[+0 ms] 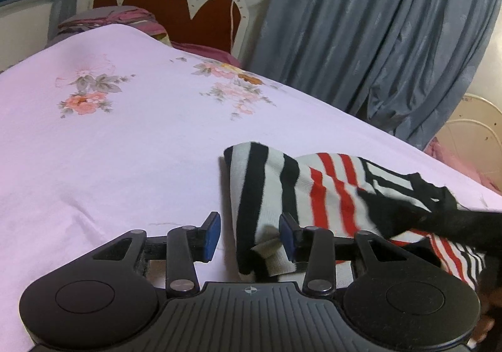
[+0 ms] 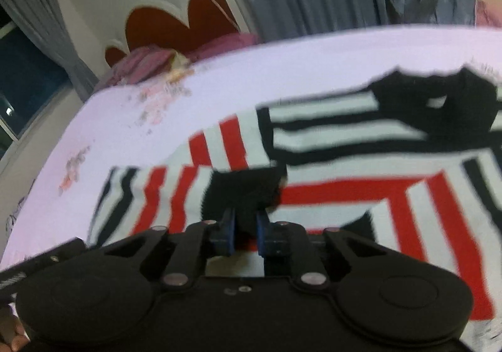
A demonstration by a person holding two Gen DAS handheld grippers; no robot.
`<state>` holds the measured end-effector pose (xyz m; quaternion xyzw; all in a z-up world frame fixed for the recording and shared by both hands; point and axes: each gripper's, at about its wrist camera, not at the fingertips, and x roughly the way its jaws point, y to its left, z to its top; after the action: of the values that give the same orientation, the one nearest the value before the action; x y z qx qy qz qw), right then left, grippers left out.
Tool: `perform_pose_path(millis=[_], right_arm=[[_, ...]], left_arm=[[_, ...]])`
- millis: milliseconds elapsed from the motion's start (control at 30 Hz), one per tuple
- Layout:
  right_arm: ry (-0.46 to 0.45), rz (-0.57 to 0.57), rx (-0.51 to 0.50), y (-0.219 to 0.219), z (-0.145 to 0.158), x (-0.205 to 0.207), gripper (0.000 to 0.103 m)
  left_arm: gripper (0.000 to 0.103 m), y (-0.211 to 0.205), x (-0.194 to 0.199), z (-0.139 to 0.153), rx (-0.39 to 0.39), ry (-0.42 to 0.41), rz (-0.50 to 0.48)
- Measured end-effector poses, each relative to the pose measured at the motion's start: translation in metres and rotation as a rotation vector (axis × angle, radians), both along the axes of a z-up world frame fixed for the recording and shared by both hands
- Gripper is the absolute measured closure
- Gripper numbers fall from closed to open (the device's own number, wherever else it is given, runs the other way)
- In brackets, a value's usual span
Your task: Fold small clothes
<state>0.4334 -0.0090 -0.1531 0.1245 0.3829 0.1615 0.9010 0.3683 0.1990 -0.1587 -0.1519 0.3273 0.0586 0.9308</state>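
A small knitted garment (image 1: pixel 266 182) with black, white and red stripes lies on the pale floral bed sheet (image 1: pixel 125 148). My left gripper (image 1: pixel 249 234) is open, and a folded striped edge of the garment lies between its blue pads, close to the right one. In the right wrist view the garment (image 2: pixel 345 192) is spread out, with its black collar at the far right. My right gripper (image 2: pixel 245 231) is shut on a black cuff (image 2: pixel 244 189) of the garment. A dark blurred shape (image 1: pixel 439 220) crosses the garment at the right of the left wrist view.
A white headboard with red heart-shaped panels (image 1: pixel 175 4) stands at the far end of the bed, with purple bedding (image 1: pixel 109 19) piled in front of it. Grey-blue curtains (image 1: pixel 376 38) hang along the bed's far side. A dark window (image 2: pixel 31 85) is at the left.
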Motion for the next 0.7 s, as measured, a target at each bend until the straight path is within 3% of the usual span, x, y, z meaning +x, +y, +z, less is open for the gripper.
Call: perform_pose_path(millis=[67,133,200,300,533,700], right_arm=[[-0.069,-0.007,-0.024,-0.011,0.020,-0.010,0.091],[-0.120,-0.034,-0.054,-0.031,0.039,-0.019,0.091],[-0.155,-0.078,-0.090,-0.057,0.054,-0.029,0.091],[-0.190,-0.145,-0.165,-0.098,0.065,-0.046,0.091],[-0.131,-0.295,-0.263,-0.176,0.048,-0.076,0.091],[-0.089,-0.318,-0.289,-0.187,0.030,-0.087,0.091]], left_arm=[[0.062,-0.007,0.002,0.001,0.000,-0.008,-0.017],[0.056,-0.016,0.004,0.003,-0.002,-0.018,-0.043],[0.038,-0.027,0.005,0.005,0.002,-0.028,-0.059],[0.036,-0.045,0.008,0.006,0.003,-0.032,-0.107],[0.035,-0.087,0.022,-0.003,-0.028,0.008,-0.201],[0.035,-0.102,0.038,-0.019,-0.057,0.066,-0.202]])
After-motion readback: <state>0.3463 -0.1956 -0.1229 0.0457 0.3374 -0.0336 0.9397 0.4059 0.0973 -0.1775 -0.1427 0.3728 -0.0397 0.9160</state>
